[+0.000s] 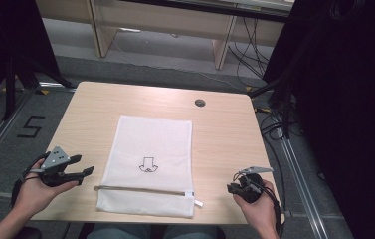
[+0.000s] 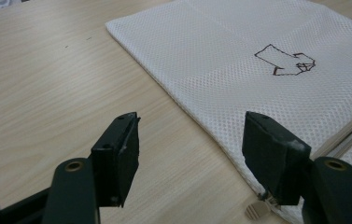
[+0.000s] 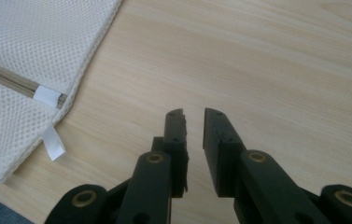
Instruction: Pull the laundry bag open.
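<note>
mesh bag (image 1: 147, 149) lying flat mid-table, zipper (image 1: 142, 189) along my near edge | left gripper (image 1: 83, 167) wide open, empty, just off its left side | right gripper (image 1: 232, 188) nearly closed, empty, well right | looks soft, light, floppy; I'd pinch the zipper pull (image 2: 256, 211) or a corner | seems empty, can't tell for sure

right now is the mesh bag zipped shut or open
Shut: the zipper runs as one closed line across the mesh bag, which lies flat and spread on the table.
</note>
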A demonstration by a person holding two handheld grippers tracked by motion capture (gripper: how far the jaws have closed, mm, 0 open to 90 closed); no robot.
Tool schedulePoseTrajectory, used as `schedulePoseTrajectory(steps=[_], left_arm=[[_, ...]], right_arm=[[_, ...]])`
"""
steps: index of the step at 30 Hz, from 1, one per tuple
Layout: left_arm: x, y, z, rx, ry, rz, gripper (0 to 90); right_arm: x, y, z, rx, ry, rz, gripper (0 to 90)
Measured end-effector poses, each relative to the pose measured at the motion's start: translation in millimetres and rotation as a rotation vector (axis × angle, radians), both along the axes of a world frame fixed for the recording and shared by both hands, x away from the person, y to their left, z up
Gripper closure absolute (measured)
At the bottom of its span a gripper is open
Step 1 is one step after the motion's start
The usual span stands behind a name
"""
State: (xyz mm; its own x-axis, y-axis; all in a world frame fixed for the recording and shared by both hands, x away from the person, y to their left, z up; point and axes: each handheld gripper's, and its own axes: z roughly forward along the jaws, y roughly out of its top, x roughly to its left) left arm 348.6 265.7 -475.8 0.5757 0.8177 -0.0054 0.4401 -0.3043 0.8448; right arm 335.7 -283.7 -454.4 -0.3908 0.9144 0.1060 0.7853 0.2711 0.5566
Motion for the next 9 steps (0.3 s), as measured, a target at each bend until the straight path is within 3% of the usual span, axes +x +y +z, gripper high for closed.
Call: schedulePoseTrajectory(steps=[1, 2, 3, 4, 5, 6, 7, 9], left_arm=[[0.0, 0.8, -0.1, 0.005, 0.0, -0.001, 36.3], [-0.2, 1.6, 0.1, 0.012, -0.001, 0.002, 36.3], [-0.2, 1.7, 0.0, 0.01, -0.002, 0.007, 36.3], [-0.3, 1.4, -0.6, 0.006, 0.006, 0.012, 36.2], [0.3, 1.8, -0.9, 0.014, 0.007, 0.012, 36.1], [0.4, 1.6, -1.0, 0.013, 0.008, 0.018, 36.1], [0.4, 1.9, -0.6, 0.017, 0.009, 0.021, 35.9], [1.2, 2.7, -0.3, 0.013, 0.005, 0.03, 35.7]], right_arm=[[0.4, 2.2, -1.3, 0.014, -0.012, -0.007, 79.3], [1.9, 0.6, 1.2, 0.006, 0.025, 0.04, 78.8], [2.6, 1.9, -0.4, -0.03, -0.014, 0.02, 78.4], [1.6, 3.8, -0.7, -0.007, -0.024, 0.017, 78.0], [1.2, 4.2, 0.7, -0.023, -0.012, 0.022, 77.6], [1.5, 4.8, 1.0, 0.004, 0.002, 0.036, 76.7], [1.9, 4.1, 0.6, -0.002, -0.008, 0.05, 75.4], [1.5, 5.9, 0.4, -0.016, -0.03, 0.027, 73.6]])
